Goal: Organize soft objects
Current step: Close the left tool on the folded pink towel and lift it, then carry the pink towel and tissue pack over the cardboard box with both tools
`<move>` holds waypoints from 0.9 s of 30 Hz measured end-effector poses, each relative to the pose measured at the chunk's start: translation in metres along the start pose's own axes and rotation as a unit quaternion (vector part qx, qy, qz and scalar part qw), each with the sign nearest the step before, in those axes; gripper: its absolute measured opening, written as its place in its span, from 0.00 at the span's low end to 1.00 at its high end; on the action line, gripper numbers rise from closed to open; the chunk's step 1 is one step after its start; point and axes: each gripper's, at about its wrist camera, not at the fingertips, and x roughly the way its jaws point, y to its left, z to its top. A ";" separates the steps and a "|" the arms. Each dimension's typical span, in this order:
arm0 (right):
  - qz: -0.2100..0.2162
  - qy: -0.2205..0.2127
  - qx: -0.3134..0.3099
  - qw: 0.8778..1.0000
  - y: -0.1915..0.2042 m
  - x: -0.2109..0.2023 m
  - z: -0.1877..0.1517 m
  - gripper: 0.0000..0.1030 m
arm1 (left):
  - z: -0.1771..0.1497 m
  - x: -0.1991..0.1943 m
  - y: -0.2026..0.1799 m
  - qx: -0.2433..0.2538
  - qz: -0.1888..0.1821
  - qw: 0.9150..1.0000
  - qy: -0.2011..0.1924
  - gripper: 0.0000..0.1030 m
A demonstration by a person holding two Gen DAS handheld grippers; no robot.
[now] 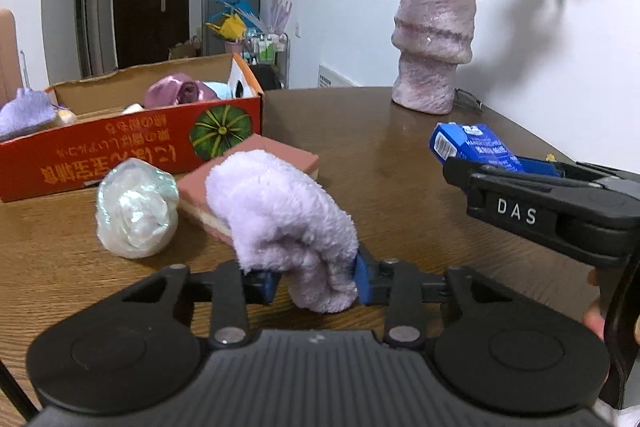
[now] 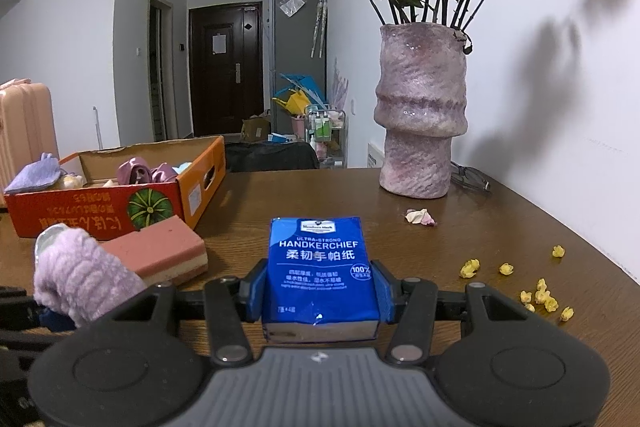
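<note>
Left wrist view: left tool [image 1: 316,281] clenched on the near end of a lilac fleece roll [image 1: 280,215] resting on the table [image 1: 400,163], probably ready for lifting toward the orange box [image 1: 132,143]; long axis running away, leaning left.

Right wrist view: right tool [image 2: 320,297] clamped on a blue handkerchief pack [image 2: 320,267], held lengthwise, pointing forward toward the far wall.

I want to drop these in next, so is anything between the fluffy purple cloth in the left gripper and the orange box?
Partly. The pink sponge and the pearly white ball lie on the table between the purple cloth, clamped in the left gripper, and the orange box. Its open top looks clear from above.
</note>
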 end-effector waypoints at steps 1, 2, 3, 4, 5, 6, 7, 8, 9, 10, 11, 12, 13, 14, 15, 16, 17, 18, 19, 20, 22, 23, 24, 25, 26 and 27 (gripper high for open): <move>-0.001 -0.002 -0.002 1.000 0.001 -0.001 -0.001 0.50 | 0.000 -0.001 0.001 -0.001 0.002 1.000 -0.003 0.34; -0.001 -0.004 -0.004 1.000 0.002 -0.002 -0.001 0.50 | 0.000 -0.003 0.003 -0.003 0.005 1.000 -0.006 0.34; -0.001 -0.007 -0.005 1.000 0.003 -0.002 -0.001 0.50 | 0.001 -0.004 0.004 -0.006 0.007 1.000 -0.010 0.34; -0.001 -0.009 -0.005 1.000 0.003 -0.003 -0.002 0.50 | 0.001 -0.006 0.006 -0.008 0.008 1.000 -0.013 0.34; -0.002 -0.012 -0.006 1.000 0.004 -0.004 -0.002 0.50 | 0.001 -0.009 0.008 -0.009 0.009 1.000 -0.016 0.34; -0.004 -0.015 -0.006 1.000 0.005 -0.005 -0.002 0.50 | 0.001 -0.011 0.009 -0.009 0.011 1.000 -0.019 0.34; -0.006 -0.016 -0.004 1.000 0.005 -0.006 -0.002 0.50 | 0.000 -0.013 0.010 -0.009 0.013 1.000 -0.024 0.34; -0.007 -0.018 -0.002 1.000 0.006 -0.008 -0.002 0.50 | 0.000 -0.016 0.011 -0.009 0.015 0.999 -0.029 0.34; -0.006 -0.019 0.002 1.000 0.007 -0.009 -0.002 0.50 | 0.001 -0.019 0.012 -0.009 0.017 0.999 -0.033 0.34; -0.005 -0.022 0.006 1.000 0.008 -0.011 -0.002 0.50 | 0.001 -0.022 0.013 -0.009 0.019 0.999 -0.038 0.34; -0.004 -0.025 0.008 1.000 0.009 -0.013 -0.002 0.50 | 0.000 -0.025 0.014 -0.008 0.022 0.999 -0.043 0.34; -0.001 -0.027 0.009 1.000 0.011 -0.015 -0.002 0.50 | 0.000 -0.028 0.015 -0.009 0.022 0.999 -0.047 0.34; 0.000 -0.029 0.010 1.000 0.014 -0.017 -0.003 0.50 | 0.000 -0.032 0.016 -0.009 0.024 0.998 -0.052 0.34; 0.000 -0.032 0.010 0.999 0.017 -0.019 -0.003 0.50 | 0.000 -0.035 0.018 -0.010 0.026 0.998 -0.056 0.34; 0.002 -0.035 0.011 0.999 0.019 -0.021 -0.004 0.50 | 0.000 -0.039 0.019 -0.010 0.028 0.998 -0.062 0.34; 0.004 -0.037 0.012 0.999 0.022 -0.023 -0.004 0.50 | 0.001 -0.042 0.021 -0.011 0.030 0.997 -0.066 0.34; 0.006 -0.040 0.014 0.999 0.026 -0.025 -0.005 0.50 | 0.000 -0.046 0.023 -0.012 0.031 0.997 -0.070 0.34; 0.007 -0.041 0.016 0.999 0.029 -0.028 -0.005 0.50 | 0.000 -0.049 0.026 -0.014 0.034 0.997 -0.074 0.34; 0.009 -0.044 0.019 0.999 0.032 -0.030 -0.005 0.50 | 0.000 -0.053 0.029 -0.015 0.037 0.996 -0.078 0.34; 0.012 -0.046 0.020 0.999 0.035 -0.032 -0.006 0.50 | 0.001 -0.055 0.031 -0.016 0.039 0.996 -0.081 0.34; 0.015 -0.052 0.023 0.998 0.043 -0.037 -0.006 0.50 | 0.001 -0.061 0.037 -0.019 0.043 0.995 -0.087 0.34; 0.015 -0.053 0.024 0.998 0.045 -0.038 -0.006 0.50 | 0.001 -0.064 0.040 -0.021 0.044 0.995 -0.090 0.34; 0.016 -0.055 0.026 0.998 0.048 -0.040 -0.007 0.50 | 0.001 -0.067 0.043 -0.023 0.044 0.995 -0.092 0.34; 0.017 -0.056 0.028 0.998 0.051 -0.042 -0.007 0.50 | 0.000 -0.070 0.046 -0.023 0.046 0.994 -0.095 0.34; 0.017 -0.058 0.030 0.998 0.053 -0.043 -0.007 0.50 | 0.000 -0.073 0.049 -0.024 0.049 0.994 -0.099 0.34; 0.017 -0.060 0.033 0.998 0.057 -0.045 -0.008 0.50 | 0.001 -0.076 0.052 -0.025 0.051 0.993 -0.102 0.34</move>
